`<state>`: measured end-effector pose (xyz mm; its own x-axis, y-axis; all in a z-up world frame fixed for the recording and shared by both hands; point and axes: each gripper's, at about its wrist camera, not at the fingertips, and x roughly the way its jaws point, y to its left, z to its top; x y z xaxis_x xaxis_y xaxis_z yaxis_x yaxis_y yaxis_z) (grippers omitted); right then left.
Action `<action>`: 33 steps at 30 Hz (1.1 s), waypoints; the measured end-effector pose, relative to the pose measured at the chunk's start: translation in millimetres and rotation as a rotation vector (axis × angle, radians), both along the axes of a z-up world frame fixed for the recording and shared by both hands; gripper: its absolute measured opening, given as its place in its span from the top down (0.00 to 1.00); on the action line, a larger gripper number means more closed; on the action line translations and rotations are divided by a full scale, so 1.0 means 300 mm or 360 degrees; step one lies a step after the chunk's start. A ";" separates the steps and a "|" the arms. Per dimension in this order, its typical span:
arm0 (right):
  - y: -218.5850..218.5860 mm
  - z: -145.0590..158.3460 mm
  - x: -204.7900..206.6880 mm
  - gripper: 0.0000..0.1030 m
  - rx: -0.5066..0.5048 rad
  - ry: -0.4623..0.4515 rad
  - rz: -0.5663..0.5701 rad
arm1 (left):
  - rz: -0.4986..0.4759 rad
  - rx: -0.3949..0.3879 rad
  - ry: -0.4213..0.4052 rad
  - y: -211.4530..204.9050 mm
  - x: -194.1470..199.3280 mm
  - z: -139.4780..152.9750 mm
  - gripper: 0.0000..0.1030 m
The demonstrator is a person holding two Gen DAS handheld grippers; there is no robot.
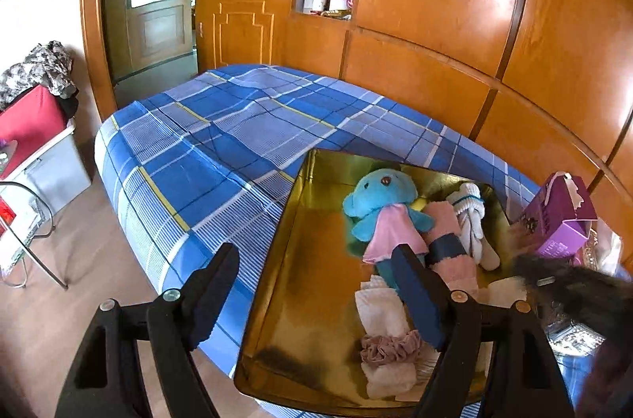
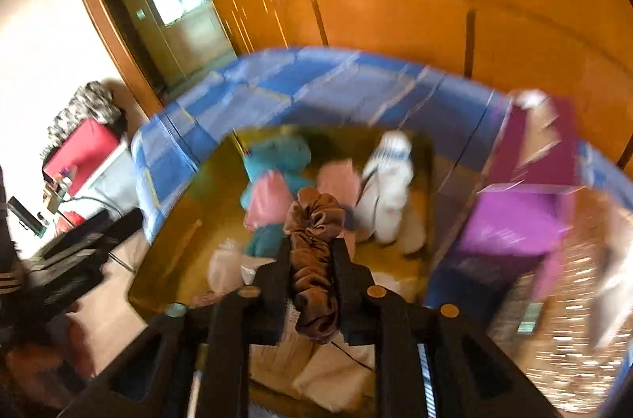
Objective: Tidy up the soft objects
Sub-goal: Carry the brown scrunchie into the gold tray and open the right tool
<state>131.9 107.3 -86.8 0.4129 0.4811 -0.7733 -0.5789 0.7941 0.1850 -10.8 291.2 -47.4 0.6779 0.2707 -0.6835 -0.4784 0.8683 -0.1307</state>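
A gold tray point(image 1: 292, 260) lies on the blue plaid bed. In it lie a blue plush toy in a pink dress point(image 1: 379, 204), pink socks point(image 1: 451, 232), white socks point(image 1: 472, 220), white cloths point(image 1: 381, 311) and a mauve scrunchie point(image 1: 389, 347). My left gripper point(image 1: 312, 267) is open and empty above the tray's left side. My right gripper point(image 2: 312, 244) is shut on a brown scrunchie point(image 2: 314, 248) and holds it above the tray point(image 2: 174, 220). The right wrist view is blurred.
A purple box point(image 1: 561, 220) stands to the right of the tray, also in the right wrist view point(image 2: 518, 220), beside glittery items point(image 2: 573, 331). Wooden wardrobe panels point(image 1: 435, 2) run behind the bed point(image 1: 205, 141). A grey bin with red cloth point(image 1: 35, 141) stands on the floor at left.
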 end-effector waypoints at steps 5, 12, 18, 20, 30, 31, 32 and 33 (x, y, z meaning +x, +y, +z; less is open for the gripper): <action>0.008 -0.101 0.001 0.62 -0.0066 0.0090 -0.0023 | -0.0048 0.0020 -0.0005 -0.029 0.007 -0.008 0.23; -0.037 -0.031 -0.079 0.57 -0.0005 -0.0010 -0.0014 | -0.0096 0.0036 -0.0018 -0.063 0.005 0.004 0.23; -0.107 0.056 -0.143 0.57 0.0023 -0.0189 -0.0076 | -0.0154 0.0065 -0.0054 -0.109 0.001 0.031 0.23; -0.136 0.079 -0.158 0.57 0.0029 -0.0226 -0.0111 | -0.0180 0.0067 -0.0054 -0.128 0.002 0.035 0.23; -0.362 0.157 -0.221 0.57 0.0078 -0.0386 -0.0339 | -0.0288 0.0117 -0.0067 -0.213 0.000 0.052 0.22; -0.394 0.162 -0.225 0.57 0.0090 -0.0392 -0.0367 | -0.0299 0.0123 -0.0068 -0.220 0.000 0.055 0.22; -0.424 0.165 -0.228 0.57 0.0099 -0.0396 -0.0395 | -0.0308 0.0128 -0.0068 -0.228 0.000 0.056 0.22; -0.467 0.170 -0.231 0.57 0.0107 -0.0404 -0.0442 | -0.0321 0.0131 -0.0069 -0.238 0.001 0.058 0.22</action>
<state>62.6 -32.8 -35.9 0.7088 0.3705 -0.6003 -0.3776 0.9181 0.1208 -10.5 219.9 -29.9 0.7524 0.1800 -0.6337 -0.2893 0.9545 -0.0724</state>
